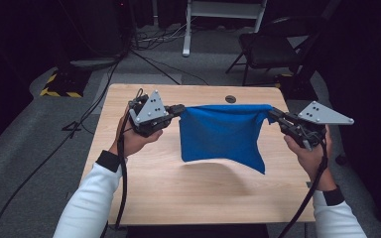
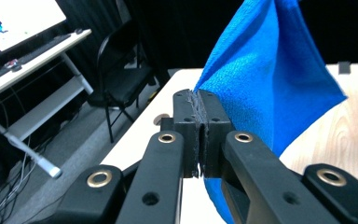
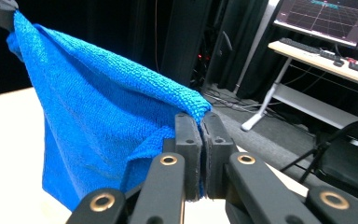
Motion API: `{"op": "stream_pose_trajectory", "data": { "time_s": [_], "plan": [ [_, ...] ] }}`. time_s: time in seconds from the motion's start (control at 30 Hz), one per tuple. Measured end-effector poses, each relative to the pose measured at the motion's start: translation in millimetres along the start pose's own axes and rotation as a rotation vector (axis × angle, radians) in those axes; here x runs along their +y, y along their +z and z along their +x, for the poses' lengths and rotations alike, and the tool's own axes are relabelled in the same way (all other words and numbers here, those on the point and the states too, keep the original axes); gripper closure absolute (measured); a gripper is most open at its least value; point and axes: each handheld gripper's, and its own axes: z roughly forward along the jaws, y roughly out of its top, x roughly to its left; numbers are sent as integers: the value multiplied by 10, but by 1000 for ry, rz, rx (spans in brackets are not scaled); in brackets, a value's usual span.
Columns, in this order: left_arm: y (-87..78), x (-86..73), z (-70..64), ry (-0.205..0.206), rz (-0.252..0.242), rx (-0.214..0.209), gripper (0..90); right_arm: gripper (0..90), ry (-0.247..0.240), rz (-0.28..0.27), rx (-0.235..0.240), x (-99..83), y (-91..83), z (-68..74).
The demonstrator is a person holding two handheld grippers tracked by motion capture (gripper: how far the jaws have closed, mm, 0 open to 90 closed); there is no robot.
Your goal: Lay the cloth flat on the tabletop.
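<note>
We hold the blue cloth (image 1: 223,134) taut between both tools, above the desk (image 1: 154,193) middle. Left gripper (image 1: 180,110) and right gripper (image 1: 272,113) each pinch a top corner; its top edge runs left–right, the rest hanging clear of the wood.

Cloth (image 1: 222,133) hangs above bench (image 1: 168,188) middle, between left hand-held gripper (image 1: 180,110) at its left corner and right hand-held gripper (image 1: 273,113) at its right. Chair (image 1: 273,44) behind bench.
</note>
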Motion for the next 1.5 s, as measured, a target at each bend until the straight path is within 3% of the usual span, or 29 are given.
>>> {"op": "stream_pose_trajectory", "data": {
  "time_s": [0.07,0.2,0.3,0.4,0.47,0.6,0.73,0.87,1.03,1.13,1.3,1.37,1.43,1.5],
  "plan": [
    [-41,25,-29,0,-4,-3,877,871,10,-8,6,19,-23,-10],
    [-203,89,-192,46,-29,-25,876,872,14,-29,15,19,-155,51],
    [-239,82,-260,60,1,-32,876,872,18,-30,25,-2,-222,106],
    [-268,37,-272,30,3,-51,875,872,21,-34,44,-28,-278,162],
    [-267,24,-258,33,8,-47,875,872,18,-35,53,-31,-300,185],
    [-173,5,-148,0,18,-41,875,872,23,-22,47,1,-220,156],
    [75,-91,26,-47,64,-51,873,871,81,41,41,-48,80,-55],
    [472,-336,242,-139,132,-64,867,871,134,153,30,-249,535,-265],
    [1007,-734,428,-204,241,-35,859,872,158,282,2,-597,1054,-392],
    [1270,-923,488,-238,275,0,854,871,187,322,3,-763,1302,-462],
    [1614,-1136,529,-275,354,55,794,866,170,388,-38,-948,1663,-535],
    [1722,-1183,524,-289,398,99,676,838,185,420,-40,-1029,1798,-566],
    [1785,-1219,514,-314,410,121,576,731,181,467,-88,-1098,1919,-579],
    [1826,-1226,486,-330,425,143,415,622,189,493,-114,-1163,1995,-607]
  ]
}}
